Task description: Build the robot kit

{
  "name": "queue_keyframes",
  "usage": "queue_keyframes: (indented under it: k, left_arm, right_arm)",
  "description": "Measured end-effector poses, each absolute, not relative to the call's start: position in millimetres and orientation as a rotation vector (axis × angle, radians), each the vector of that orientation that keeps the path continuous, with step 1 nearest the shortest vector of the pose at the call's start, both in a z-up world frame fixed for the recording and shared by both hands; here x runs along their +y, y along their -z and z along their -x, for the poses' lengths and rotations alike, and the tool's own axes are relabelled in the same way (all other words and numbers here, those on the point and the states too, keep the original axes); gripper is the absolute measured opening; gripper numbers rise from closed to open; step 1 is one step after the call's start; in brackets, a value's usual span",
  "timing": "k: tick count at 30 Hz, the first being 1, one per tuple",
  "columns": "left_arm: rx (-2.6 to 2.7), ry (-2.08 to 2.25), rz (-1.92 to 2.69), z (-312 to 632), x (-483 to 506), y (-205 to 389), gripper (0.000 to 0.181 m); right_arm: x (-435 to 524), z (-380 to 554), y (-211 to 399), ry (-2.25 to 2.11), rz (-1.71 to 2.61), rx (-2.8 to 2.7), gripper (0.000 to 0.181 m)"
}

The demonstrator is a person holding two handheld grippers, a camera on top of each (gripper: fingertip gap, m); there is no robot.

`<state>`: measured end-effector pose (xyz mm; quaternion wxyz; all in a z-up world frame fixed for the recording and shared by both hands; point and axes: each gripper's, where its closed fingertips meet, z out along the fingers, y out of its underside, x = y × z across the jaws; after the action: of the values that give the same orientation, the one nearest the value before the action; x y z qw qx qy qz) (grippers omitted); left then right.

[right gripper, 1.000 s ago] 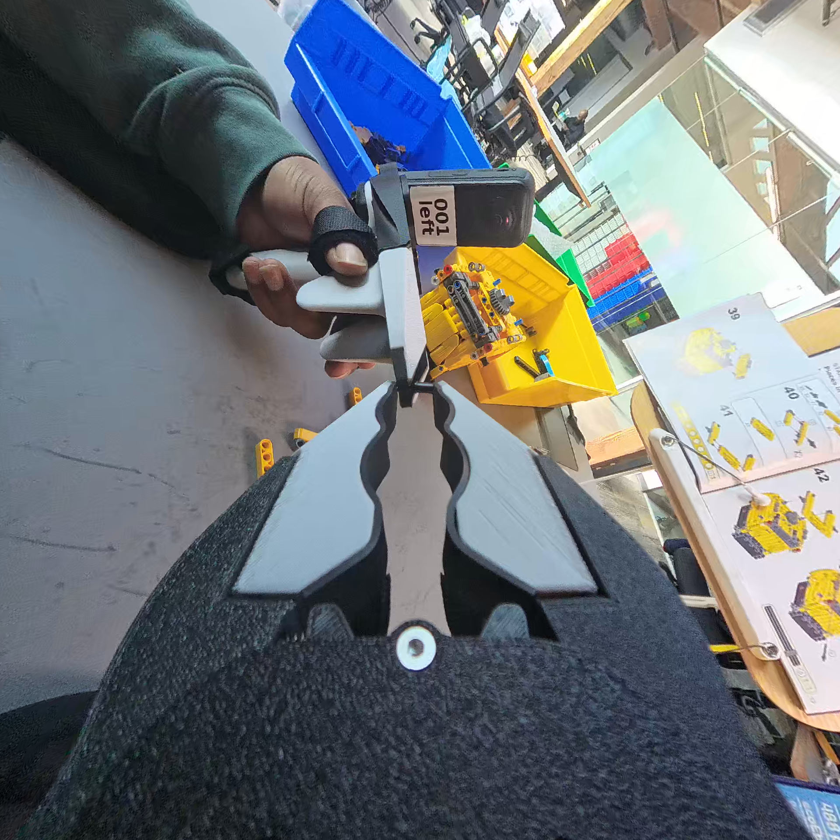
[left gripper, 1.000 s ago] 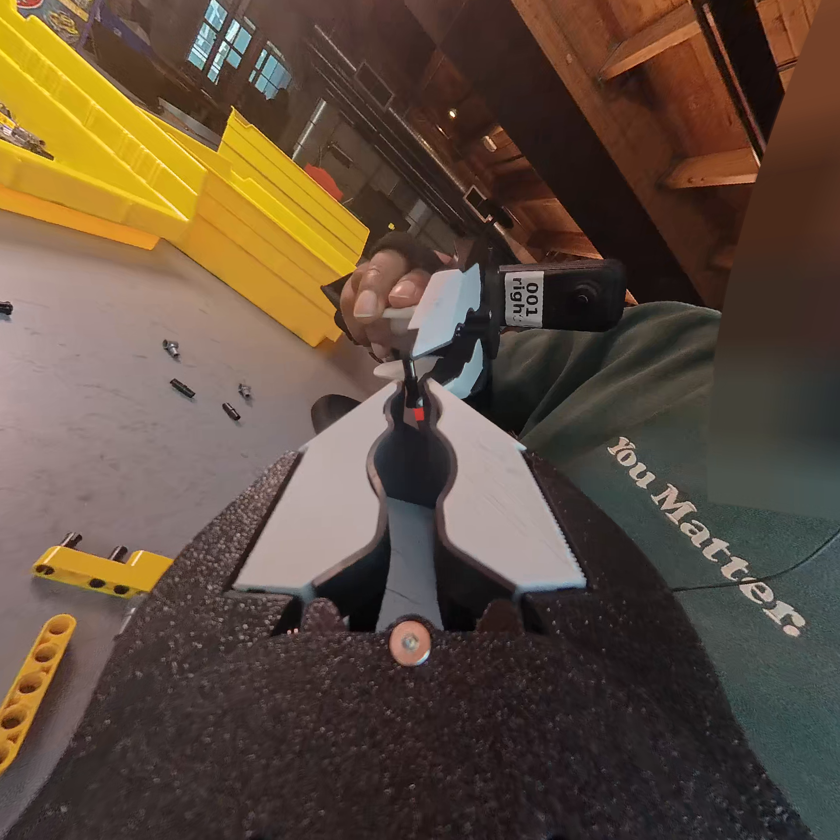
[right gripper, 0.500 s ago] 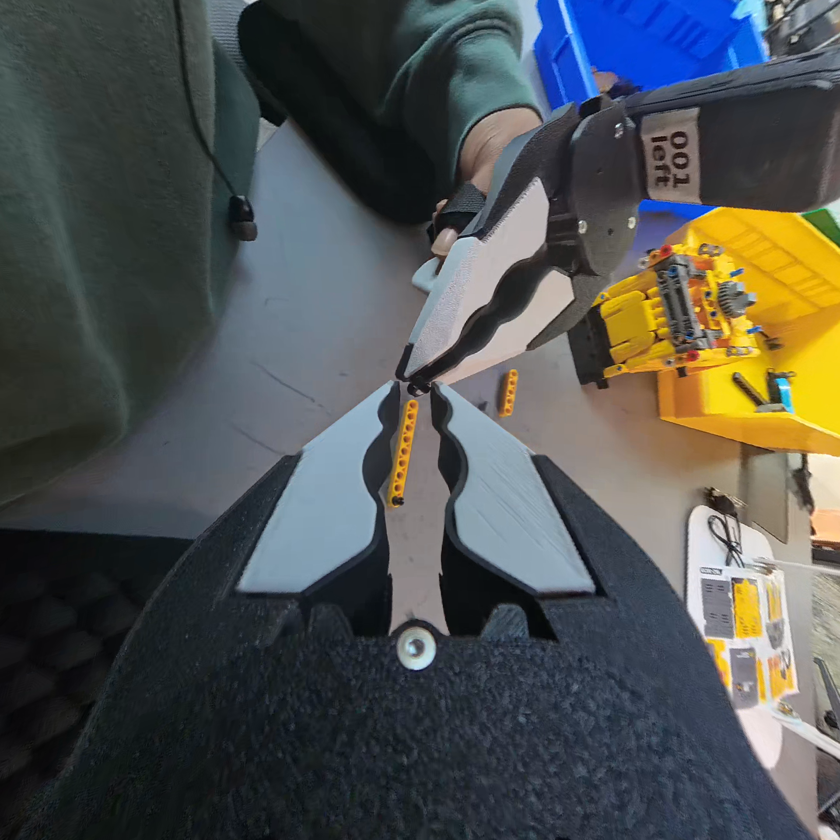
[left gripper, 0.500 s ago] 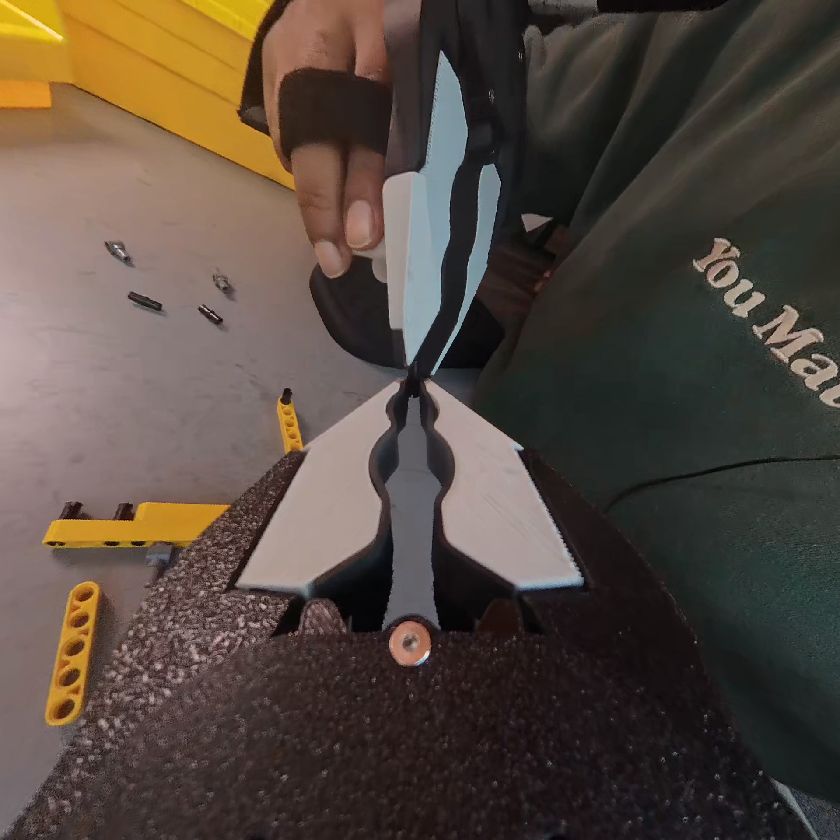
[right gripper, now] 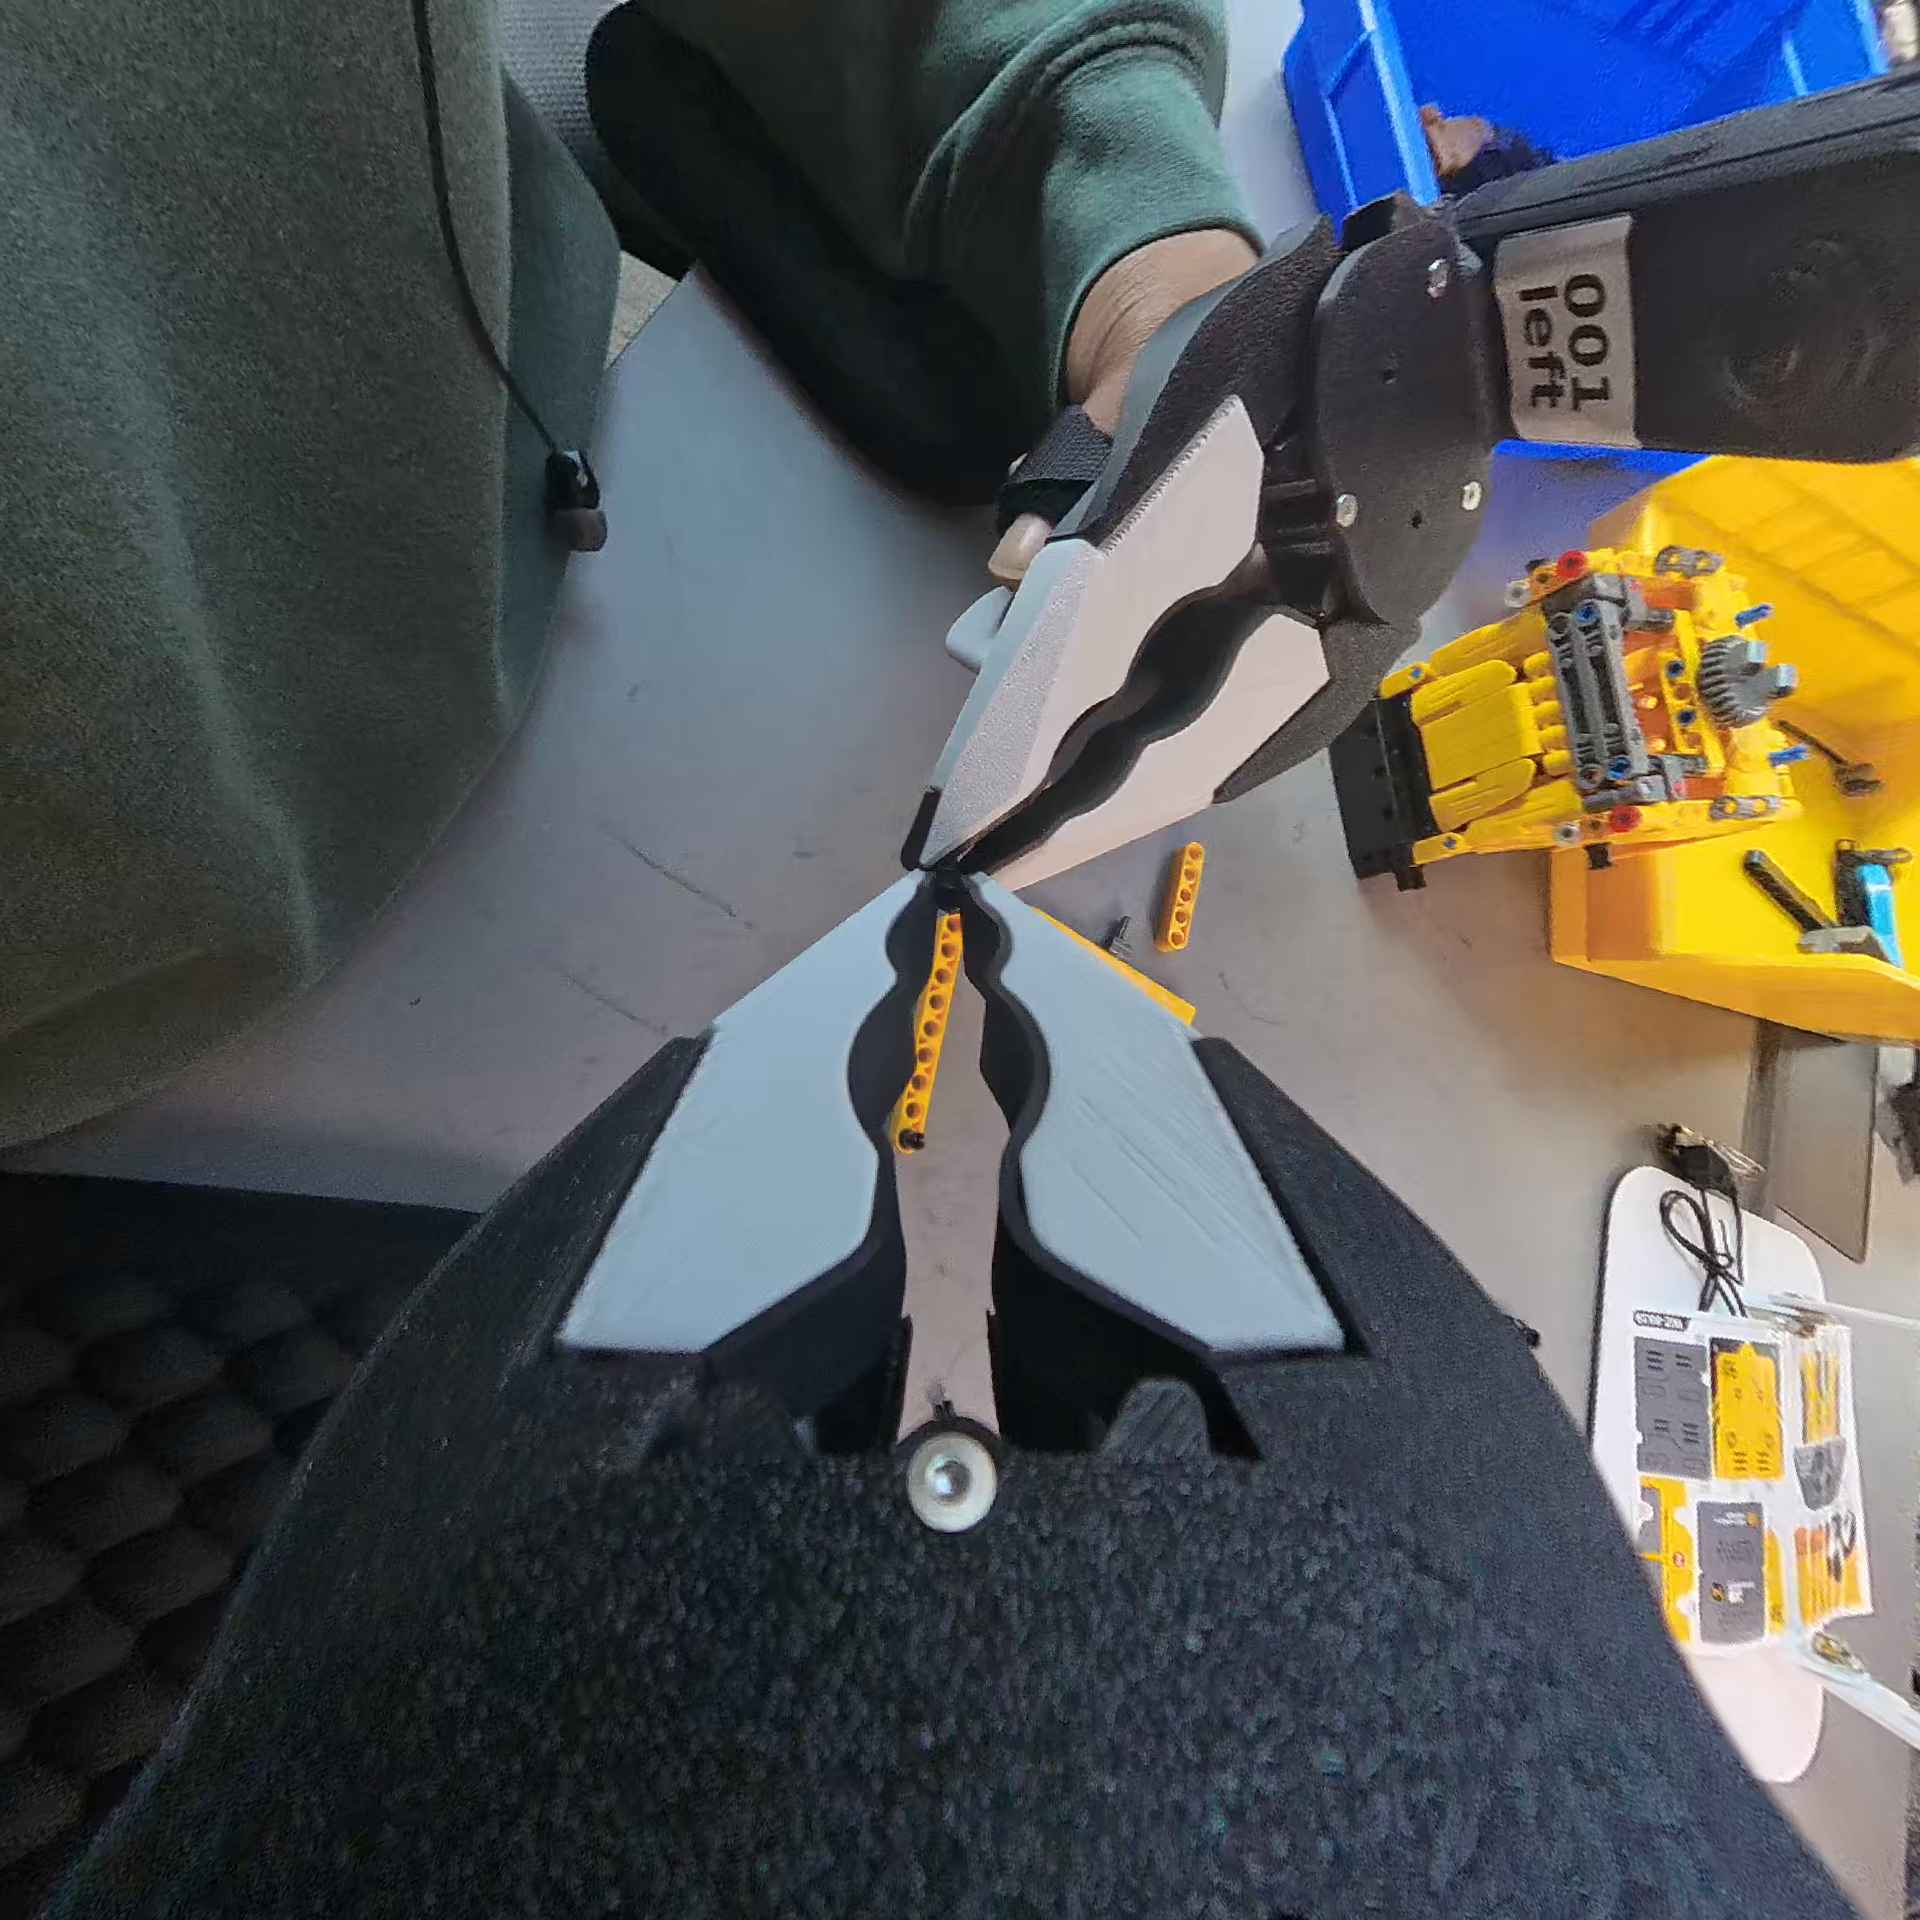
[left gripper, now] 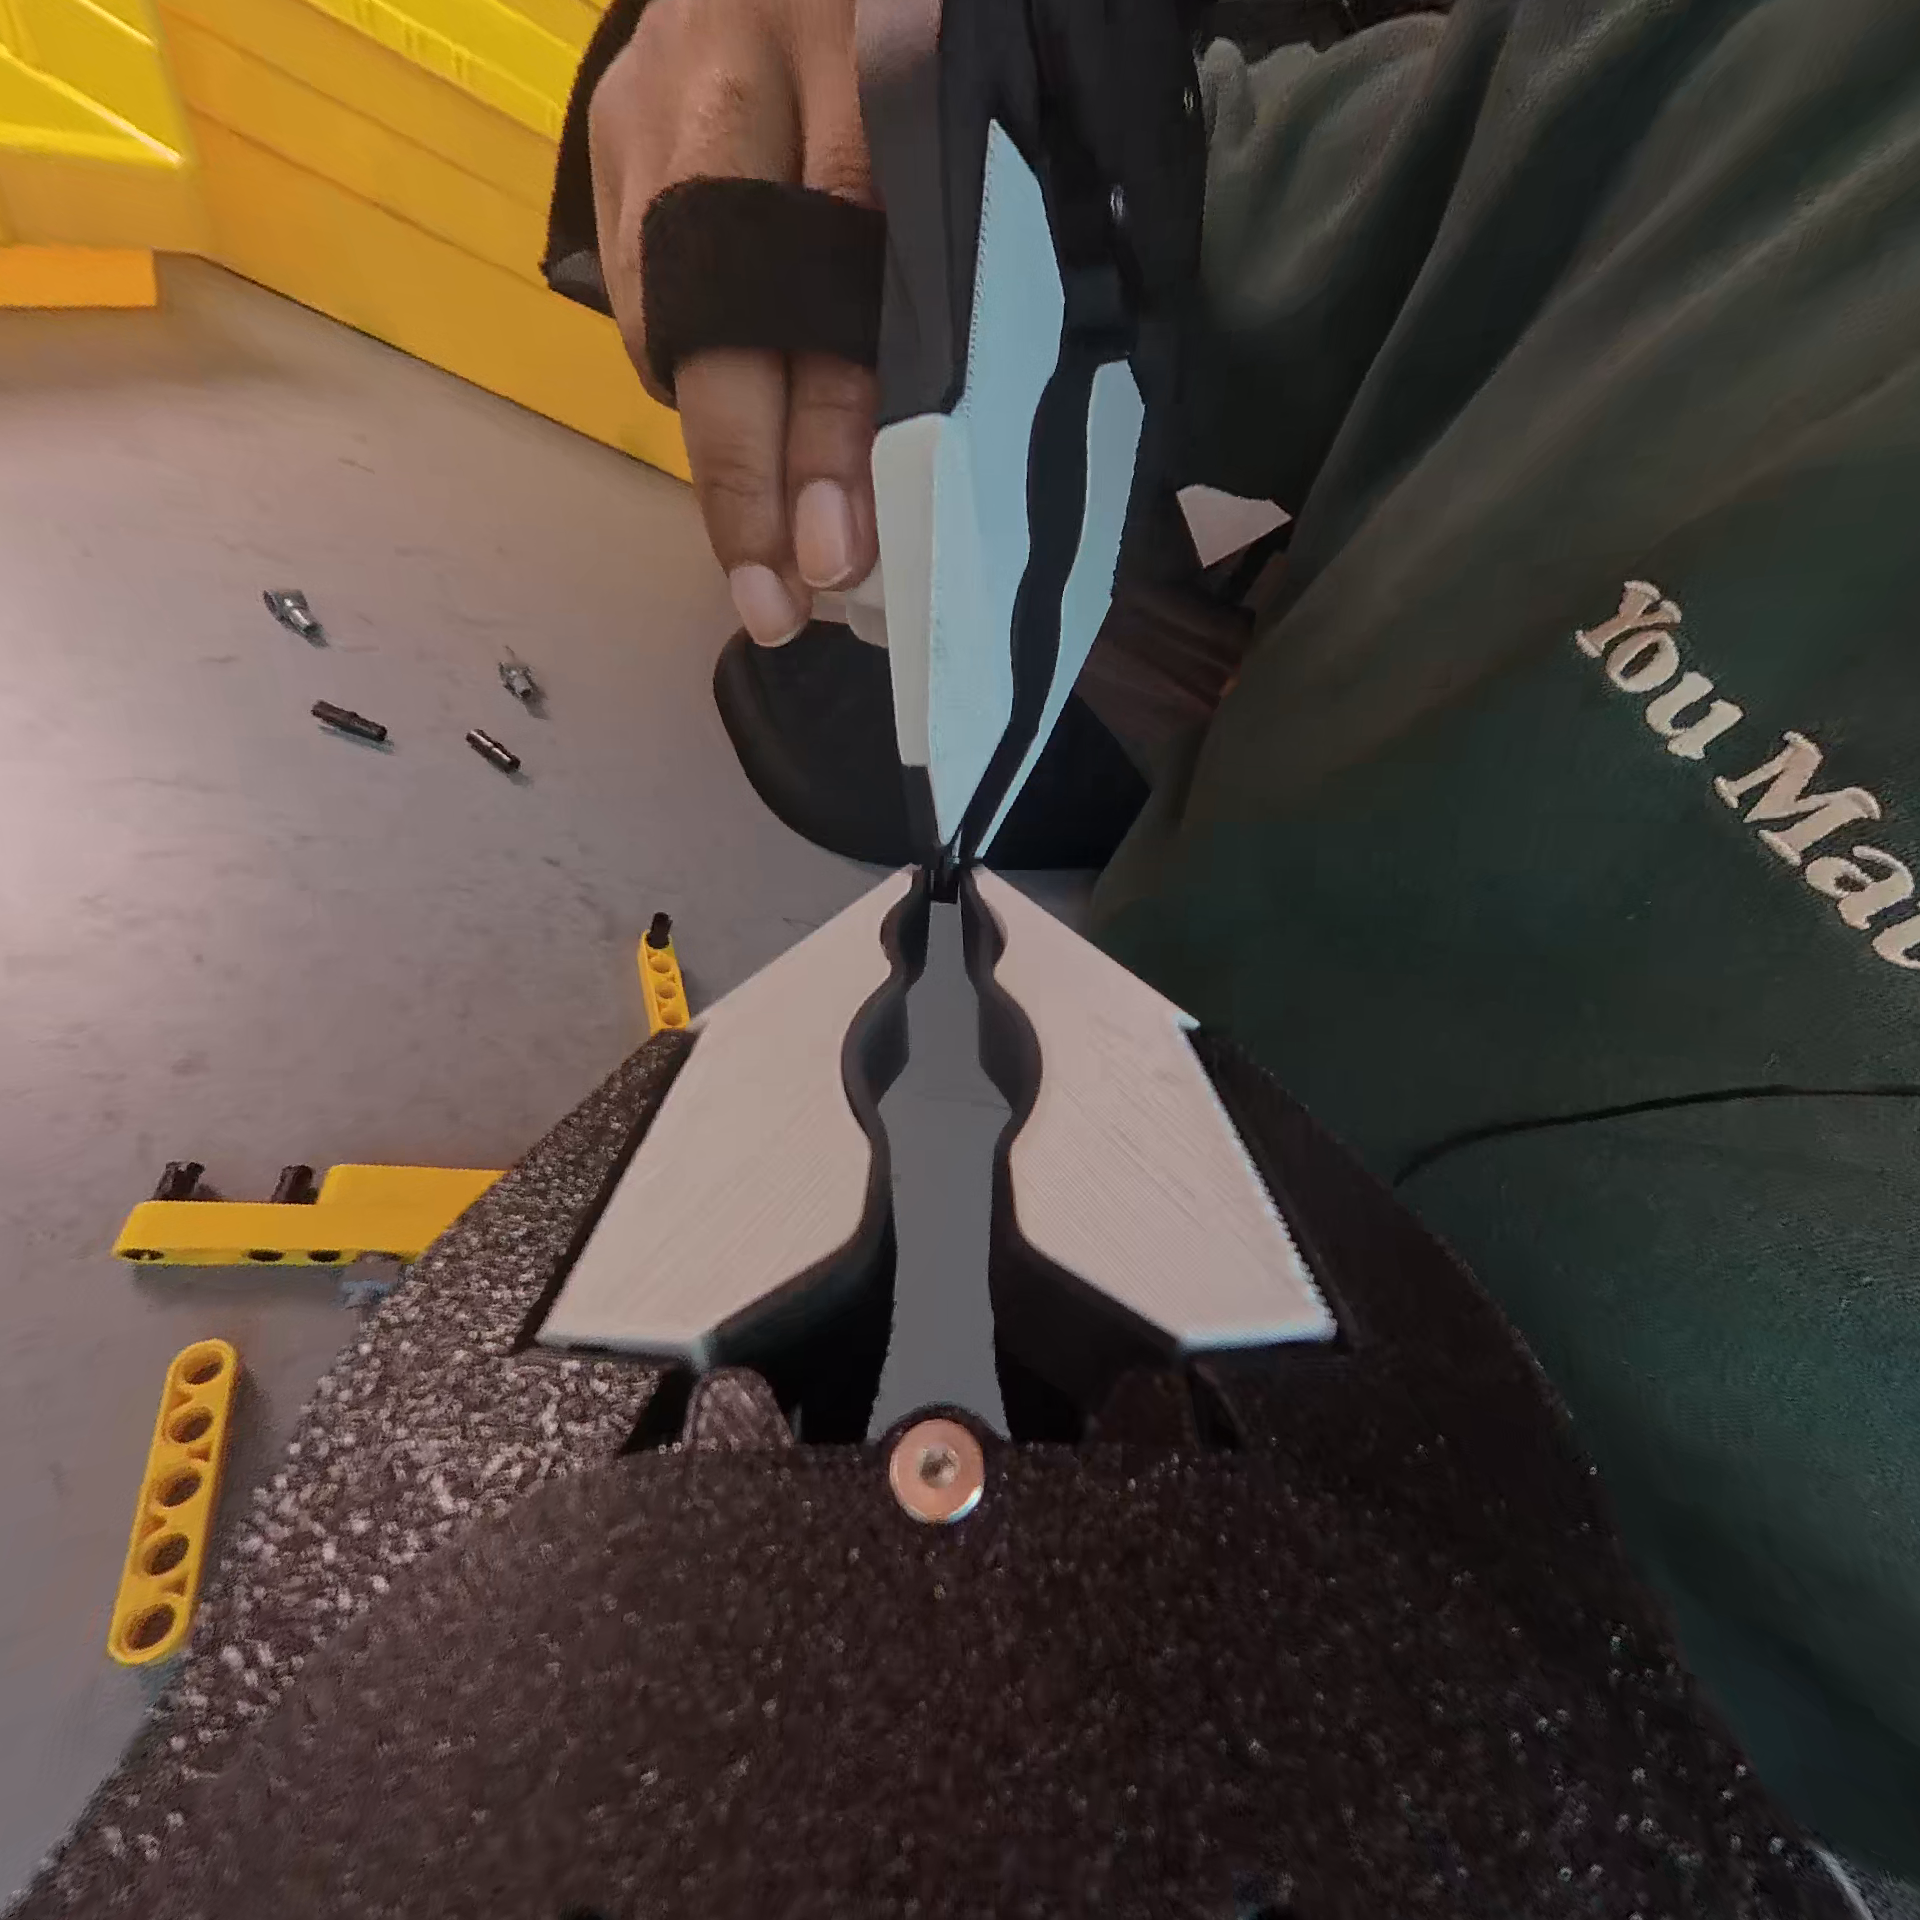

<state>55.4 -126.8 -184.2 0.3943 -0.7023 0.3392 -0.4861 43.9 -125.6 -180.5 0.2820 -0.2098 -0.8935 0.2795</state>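
Left wrist view: a small black pin (left gripper: 943,883) sits at centre, pinched tip to tip between left gripper (left gripper: 943,896) and right gripper (left gripper: 961,847), which comes in from 12 o'clock; both have fingers nearly together. A hand (left gripper: 743,343) holds the right one. Yellow beams (left gripper: 171,1496) lie at 8 o'clock on the grey table (left gripper: 260,883), loose pins (left gripper: 348,720) at 10. Right wrist view: a yellow model (right gripper: 1558,717) at 2 o'clock.
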Motion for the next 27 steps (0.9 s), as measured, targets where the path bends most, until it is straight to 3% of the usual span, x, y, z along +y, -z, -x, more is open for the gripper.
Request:
queue_keyframes:
  k: [27]
  left_arm:
    - [0.960,0.965,1.739,-54.4,-119.2,190.9,0.003]
  right_arm:
    - [-119.8,-46.8,181.1,-0.962,0.780,-2.276,0.008]
